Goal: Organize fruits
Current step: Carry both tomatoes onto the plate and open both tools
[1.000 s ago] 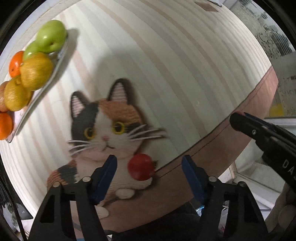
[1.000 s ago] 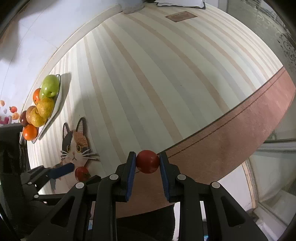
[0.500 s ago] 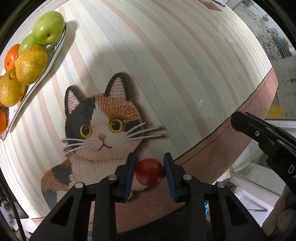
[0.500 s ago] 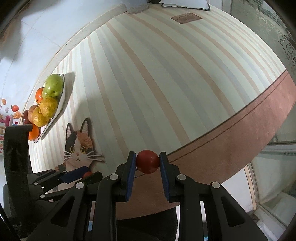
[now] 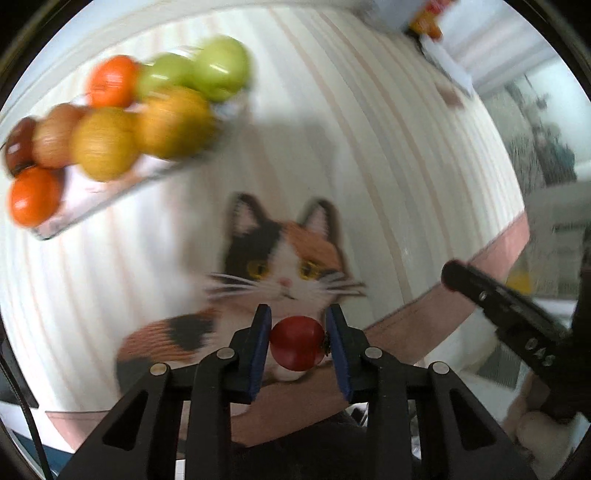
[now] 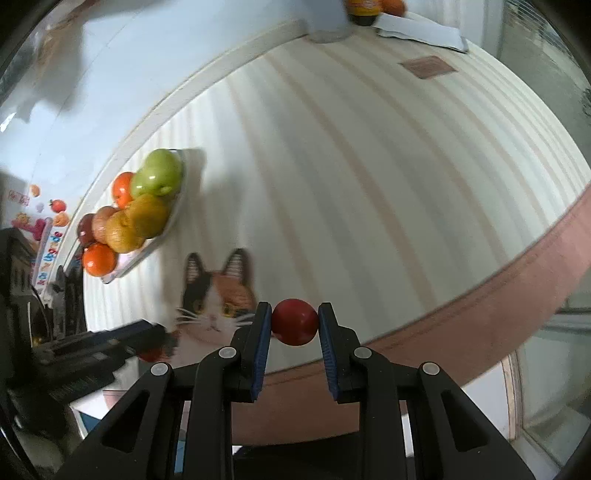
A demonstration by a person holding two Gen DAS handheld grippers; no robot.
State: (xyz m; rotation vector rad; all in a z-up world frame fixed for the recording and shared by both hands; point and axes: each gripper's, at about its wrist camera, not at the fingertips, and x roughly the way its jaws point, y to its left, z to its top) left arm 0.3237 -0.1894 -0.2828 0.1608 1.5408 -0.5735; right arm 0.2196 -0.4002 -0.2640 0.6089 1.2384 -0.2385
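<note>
My left gripper is shut on a small red tomato and holds it above the cat-shaped mat. My right gripper is shut on another small red tomato near the table's front edge. A glass plate piled with green apples, yellow-orange citrus and oranges stands at the far left. The plate also shows in the right wrist view, left of the cat mat. The left gripper body shows at the lower left there.
The striped tablecloth has a pink border along the front edge. A white wall runs behind the plate. A paper and a jar sit at the far end. The right gripper's arm crosses the left view's right side.
My left gripper closed on the tomato, lifted it off the cat mat and swung toward the fruit plate. My right gripper kept its tomato and turned left, bringing the plate and mat closer.
</note>
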